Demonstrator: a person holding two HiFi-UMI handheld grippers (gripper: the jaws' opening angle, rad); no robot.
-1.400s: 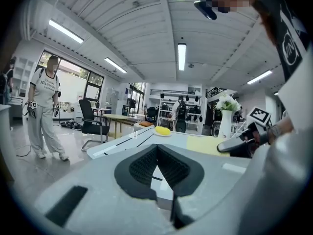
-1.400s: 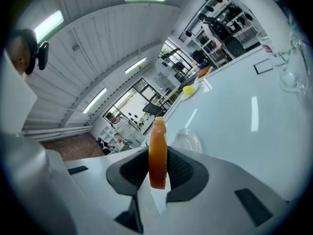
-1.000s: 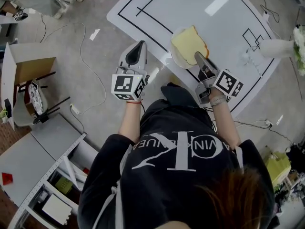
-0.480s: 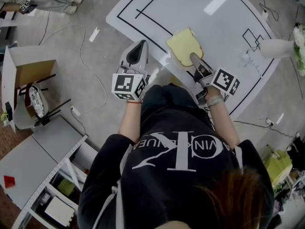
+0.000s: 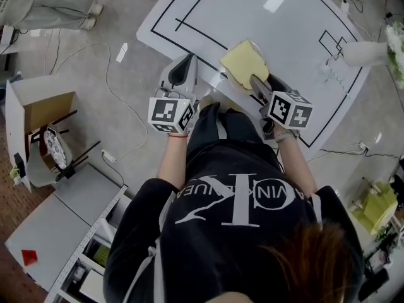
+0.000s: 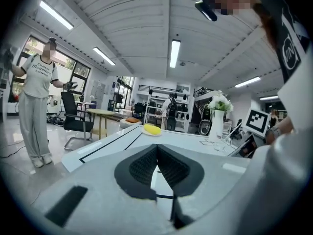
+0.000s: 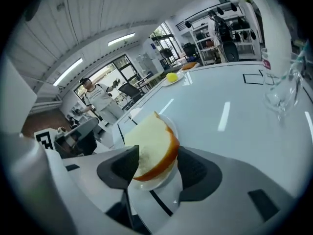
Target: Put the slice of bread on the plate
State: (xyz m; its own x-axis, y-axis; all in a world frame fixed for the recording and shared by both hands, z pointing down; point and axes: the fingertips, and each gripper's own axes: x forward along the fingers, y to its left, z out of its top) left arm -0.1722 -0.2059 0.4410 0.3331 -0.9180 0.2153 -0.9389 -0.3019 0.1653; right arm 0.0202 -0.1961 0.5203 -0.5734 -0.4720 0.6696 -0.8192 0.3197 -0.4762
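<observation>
The slice of bread (image 5: 243, 62), pale with a brown crust, lies on the small white plate (image 5: 225, 79) at the near edge of the white table (image 5: 284, 24). My right gripper (image 5: 255, 81) points down at the slice's near end. Its jaws are opening, with the bread (image 7: 151, 151) between them over the plate (image 7: 152, 182); a thin gap shows at the right pad. My left gripper (image 5: 184, 65) hovers shut and empty at the table's edge, left of the plate. In the left gripper view its pads (image 6: 157, 148) meet at the tips.
A white vase with flowers (image 5: 361, 52) and a clear glass (image 7: 281, 94) stand at the table's right. A yellow item on a plate (image 6: 152, 129) sits at the far end. An open cardboard box (image 5: 31, 100) and cables lie on the floor; a person (image 6: 36, 106) stands left.
The bread, held tilted above the plate before, now lies flat on it. The right gripper's jaws have spread apart and the gripper has rolled. The left gripper barely moved.
</observation>
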